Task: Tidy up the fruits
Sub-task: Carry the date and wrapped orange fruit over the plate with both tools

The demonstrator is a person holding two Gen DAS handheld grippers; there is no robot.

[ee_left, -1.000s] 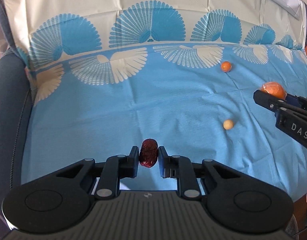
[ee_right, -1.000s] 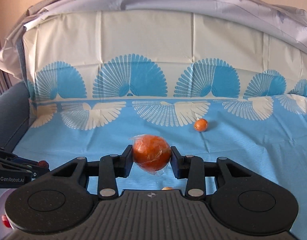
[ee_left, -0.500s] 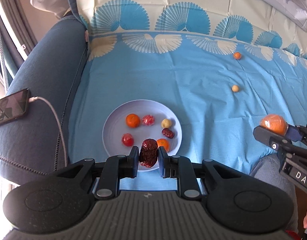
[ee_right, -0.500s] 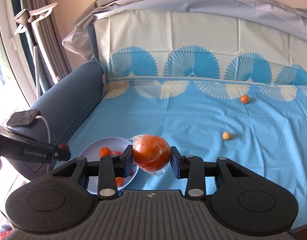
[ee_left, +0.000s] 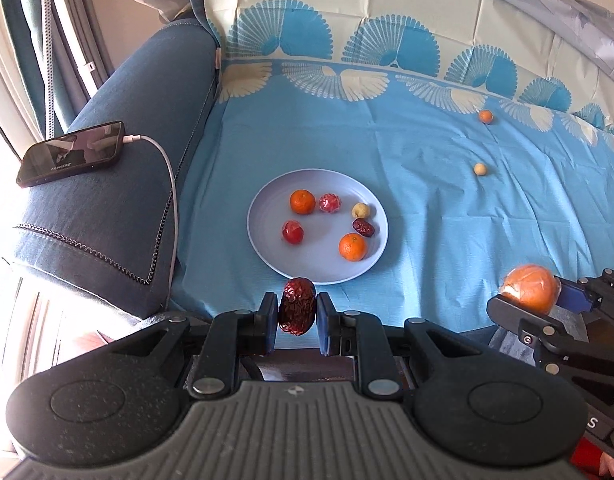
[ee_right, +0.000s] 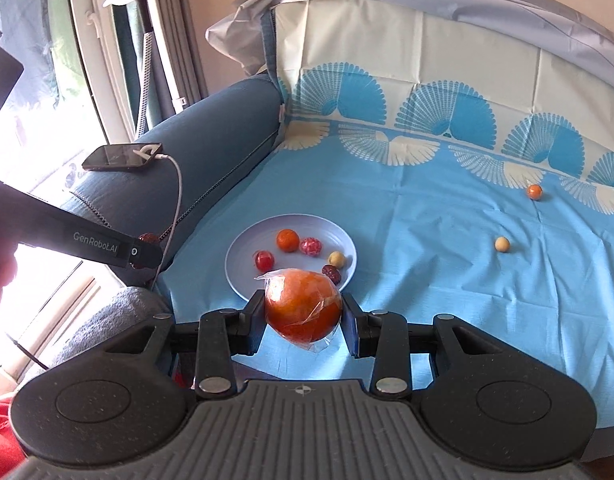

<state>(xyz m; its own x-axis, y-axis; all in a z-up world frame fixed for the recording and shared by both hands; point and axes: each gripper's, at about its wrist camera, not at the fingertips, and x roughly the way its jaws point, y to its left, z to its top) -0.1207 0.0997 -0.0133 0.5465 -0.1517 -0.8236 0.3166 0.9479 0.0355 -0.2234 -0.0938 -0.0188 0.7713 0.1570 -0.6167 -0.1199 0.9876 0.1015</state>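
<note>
My left gripper (ee_left: pixel 297 314) is shut on a wrinkled dark red date (ee_left: pixel 297 306), held just short of the near rim of a pale blue plate (ee_left: pixel 267 208). My right gripper (ee_right: pixel 303 316) is shut on a plastic-wrapped orange (ee_right: pixel 303 304), near the plate (ee_right: pixel 237 256) and partly hiding it. The plate holds several small fruits: two oranges, red ones, a yellow one and a date. On the blue cloth farther right lie a small orange fruit (ee_left: pixel 485 116) and a small yellow fruit (ee_left: pixel 480 169). The right gripper with its orange (ee_left: pixel 531 288) shows at the left wrist view's right edge.
A blue sofa armrest (ee_left: pixel 119 184) stands left of the plate, with a phone (ee_left: pixel 71 152) on a white charging cable on top. The patterned blue cloth (ee_left: pixel 427 208) covers the seat and backrest. Curtains and a window lie beyond the armrest.
Both grippers have swept left and back from the seat's middle toward its front left corner, still holding their fruits. The plate, armrest and phone have come into view.
</note>
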